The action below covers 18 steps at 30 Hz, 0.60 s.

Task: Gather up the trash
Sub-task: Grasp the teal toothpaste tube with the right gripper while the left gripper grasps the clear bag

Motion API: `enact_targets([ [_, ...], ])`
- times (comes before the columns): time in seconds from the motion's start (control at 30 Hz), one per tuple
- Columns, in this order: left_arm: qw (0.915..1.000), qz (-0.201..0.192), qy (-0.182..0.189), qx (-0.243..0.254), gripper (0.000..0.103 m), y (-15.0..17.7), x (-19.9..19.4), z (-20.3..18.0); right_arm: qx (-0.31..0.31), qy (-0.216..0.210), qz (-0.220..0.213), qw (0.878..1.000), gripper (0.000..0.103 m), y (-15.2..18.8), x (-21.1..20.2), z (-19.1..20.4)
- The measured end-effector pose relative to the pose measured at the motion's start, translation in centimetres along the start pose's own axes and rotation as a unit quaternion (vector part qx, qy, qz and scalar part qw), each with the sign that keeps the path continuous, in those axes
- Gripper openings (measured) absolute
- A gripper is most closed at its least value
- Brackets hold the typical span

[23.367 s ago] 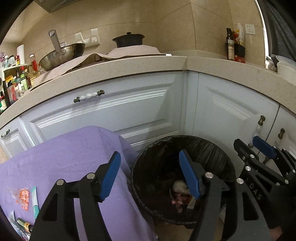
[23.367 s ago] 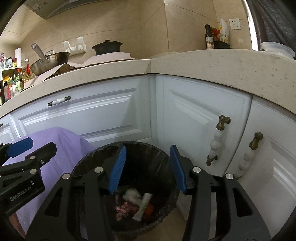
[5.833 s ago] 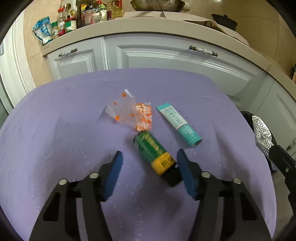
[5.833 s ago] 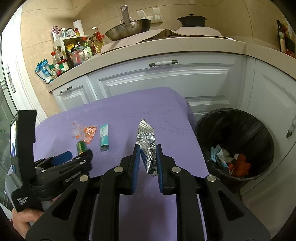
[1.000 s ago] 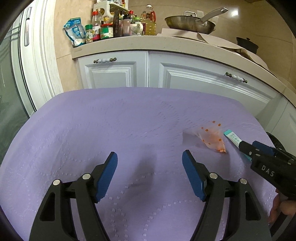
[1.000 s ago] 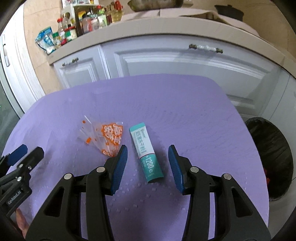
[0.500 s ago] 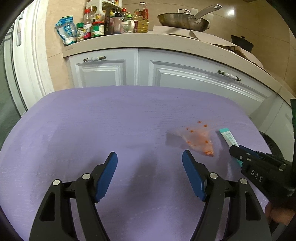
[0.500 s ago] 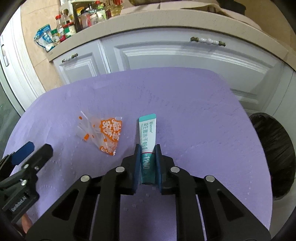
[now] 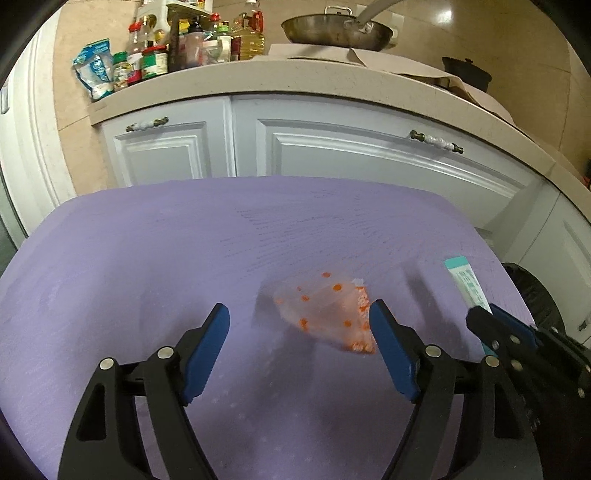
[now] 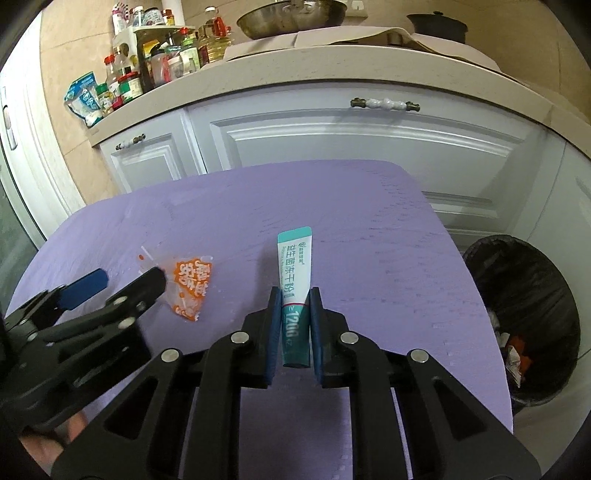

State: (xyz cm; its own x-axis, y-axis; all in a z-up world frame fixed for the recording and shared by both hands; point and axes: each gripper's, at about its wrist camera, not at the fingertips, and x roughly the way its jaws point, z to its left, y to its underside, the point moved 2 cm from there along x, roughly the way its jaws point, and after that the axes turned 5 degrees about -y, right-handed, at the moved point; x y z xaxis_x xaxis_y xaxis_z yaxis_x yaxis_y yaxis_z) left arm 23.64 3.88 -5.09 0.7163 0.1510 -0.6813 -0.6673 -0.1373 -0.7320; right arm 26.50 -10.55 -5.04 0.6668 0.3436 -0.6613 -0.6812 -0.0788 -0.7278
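Note:
My right gripper (image 10: 294, 295) is shut on a teal and white tube (image 10: 294, 269) and holds it just above the purple table (image 10: 362, 206). The tube also shows in the left wrist view (image 9: 466, 282), with my right gripper (image 9: 484, 317) on its near end. A clear wrapper with orange print (image 9: 328, 310) lies on the cloth. My left gripper (image 9: 299, 325) is open, its jaws wide on either side of the wrapper's near end. In the right wrist view the wrapper (image 10: 188, 284) lies just right of my left gripper (image 10: 125, 278).
A black-lined trash bin (image 10: 524, 317) with litter inside stands on the floor at the table's right edge. White cabinets (image 10: 369, 144) run behind the table under a counter with bottles (image 10: 155, 62), a wok (image 9: 332, 31) and a black pot (image 10: 437, 22).
My right gripper has lifted the tube a little and drawn back. My left gripper has moved right and forward, so the wrapper now sits between its open jaws.

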Motion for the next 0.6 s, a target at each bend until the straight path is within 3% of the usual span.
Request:
enact_targets([
  [0.07, 1.0, 0.005, 0.002, 0.002, 0.074, -0.2, 0.6, -0.3, 0.001, -0.001, -0.001, 1.0, 0.015, 0.0, -0.1, -0.2],
  [0.27, 0.9997, 0.022, 0.012, 0.001, 0.034, -0.4, 1.5, -0.6, 0.01, -0.005, -0.004, 1.0, 0.015, 0.0, -0.2, -0.8],
  [0.37, 0.9997, 0.018, 0.018, 0.003, 0.021, -0.5, 1.4, -0.7, 0.012, -0.007, -0.005, 1.0, 0.015, 0.1, -0.2, -0.9],
  [0.6, 0.9997, 0.008, 0.022, 0.012, 0.017, -0.5, 1.0, -1.1, 0.013, -0.005, -0.008, 1.0, 0.015, 0.0, -0.3, -1.0],
])
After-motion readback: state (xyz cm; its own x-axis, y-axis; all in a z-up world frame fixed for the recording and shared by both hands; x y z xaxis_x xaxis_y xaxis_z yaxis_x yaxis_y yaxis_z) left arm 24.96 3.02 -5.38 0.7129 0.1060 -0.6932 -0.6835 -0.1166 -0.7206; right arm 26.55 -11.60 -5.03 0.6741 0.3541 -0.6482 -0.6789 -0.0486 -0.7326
